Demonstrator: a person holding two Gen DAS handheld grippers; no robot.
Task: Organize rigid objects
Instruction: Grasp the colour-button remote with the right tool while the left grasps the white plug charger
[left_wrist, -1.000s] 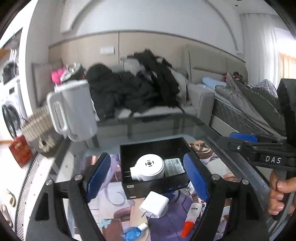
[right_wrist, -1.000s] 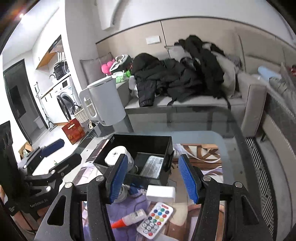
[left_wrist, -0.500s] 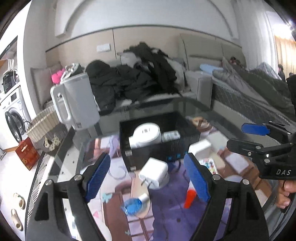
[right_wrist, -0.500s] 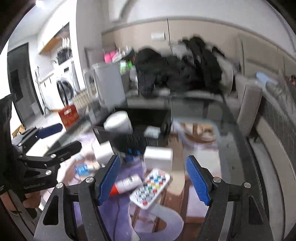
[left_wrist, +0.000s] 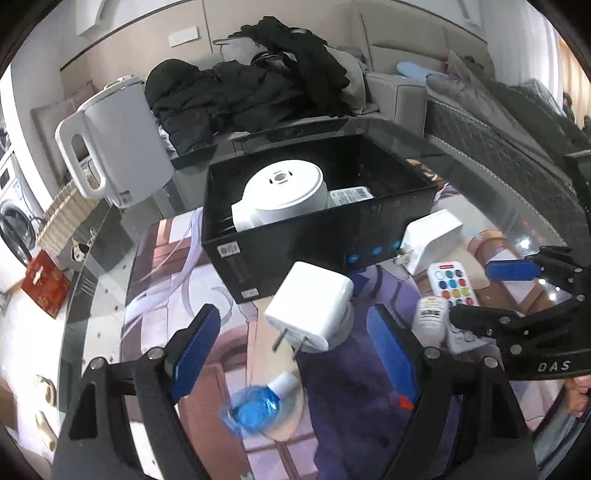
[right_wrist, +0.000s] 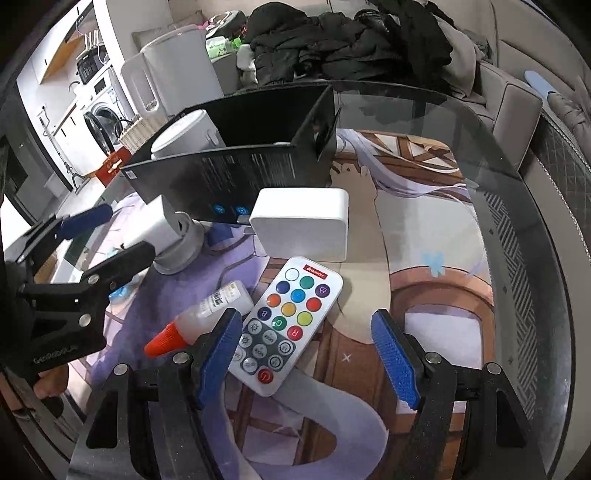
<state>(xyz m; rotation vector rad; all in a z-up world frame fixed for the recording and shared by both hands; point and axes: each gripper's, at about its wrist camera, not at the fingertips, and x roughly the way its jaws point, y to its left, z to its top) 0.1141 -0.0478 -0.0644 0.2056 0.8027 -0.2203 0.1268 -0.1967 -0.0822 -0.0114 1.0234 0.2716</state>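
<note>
Remote (right_wrist: 286, 325) between open right tool (right_wrist: 306, 354) fingers.

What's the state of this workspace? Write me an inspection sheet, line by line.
Surface: glass table with a printed illustrated mat under it.
Job's things: black box already holds a round white device and a labelled packet. Outside it: white plug adapter, white square box, colour-button remote, orange-capped glue bottle, small blue bottle.
Clutter: white kettle behind the box.
Grippers: left gripper open, lined up on the plug adapter; right gripper open over the remote; neither holds anything.
Cables: nothing seen.
Surroundings: sofa piled with dark clothes; washing machine; wicker basket.
</note>
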